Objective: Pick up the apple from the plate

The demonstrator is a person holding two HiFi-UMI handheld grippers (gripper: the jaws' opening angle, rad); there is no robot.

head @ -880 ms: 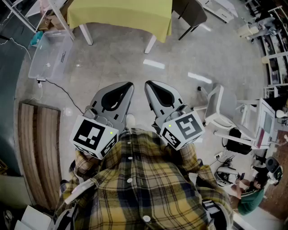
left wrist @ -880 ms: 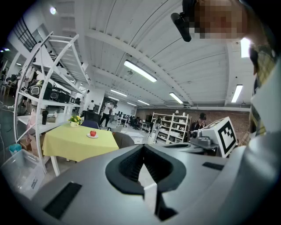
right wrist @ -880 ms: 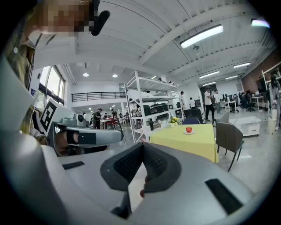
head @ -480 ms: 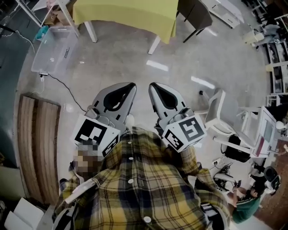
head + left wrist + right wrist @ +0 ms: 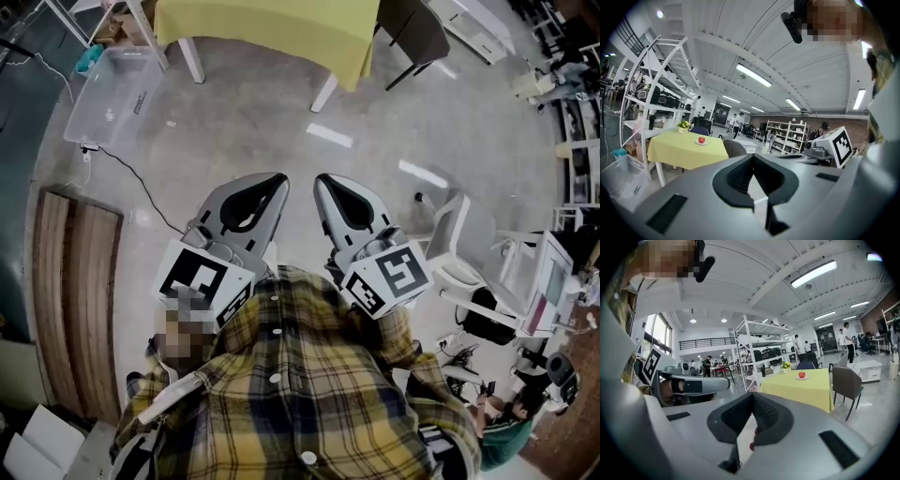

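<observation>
Now the apple (image 5: 802,375) sits on a plate (image 5: 806,378) on the yellow table (image 5: 806,392), well apart from both grippers. The left gripper (image 5: 753,158) and right gripper (image 5: 752,398) are closed and empty. The apple is probably firm, smooth and light, so I would grip it across its widest middle.

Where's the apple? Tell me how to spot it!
Find the table with the yellow cloth out on the open floor. On it sits a small white plate, and the apple is the round red thing on that plate. The flowers behind it are yellow and leafy, not red.
</observation>
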